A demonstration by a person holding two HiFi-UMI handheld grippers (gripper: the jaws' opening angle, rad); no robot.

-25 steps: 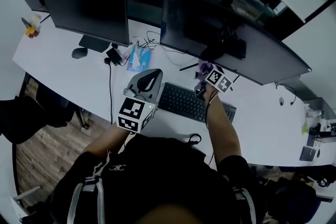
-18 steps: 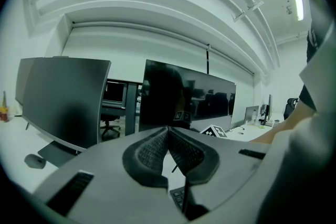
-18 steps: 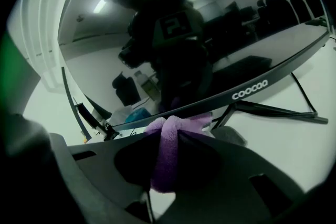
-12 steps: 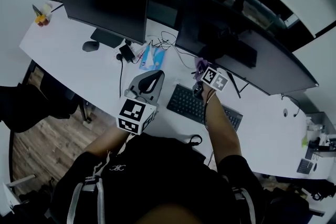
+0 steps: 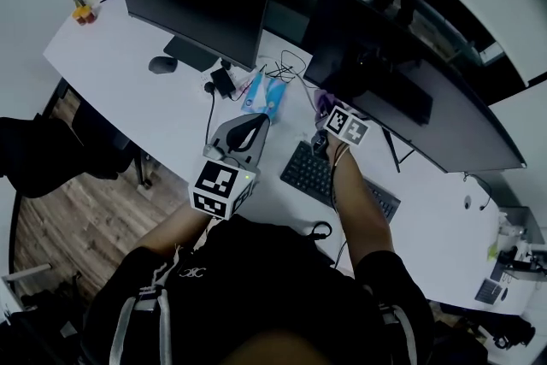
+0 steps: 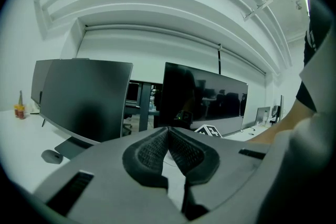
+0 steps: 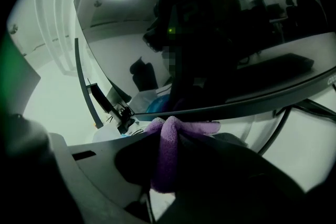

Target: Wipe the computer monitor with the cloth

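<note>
White desk [image 5: 115,55]; dark monitor [image 5: 427,111]; wood floor [image 5: 68,218].

Head view: we look steeply down from above the person; the desk [image 5: 128,73] spreads ahead of the left gripper [image 5: 254,120] and the right gripper [image 5: 325,111].

Left gripper view: we ride low behind the left gripper, facing forward; the flat monitor [image 6: 86,97] and the wide monitor [image 6: 210,99] stand well ahead of its tips.

Right gripper view: we ride behind the right gripper, tilted up. The wide monitor's lower edge lies just past its tips; the cloth [image 7: 165,155] sits close in the foreground.

All three views share the wide monitor.
</note>
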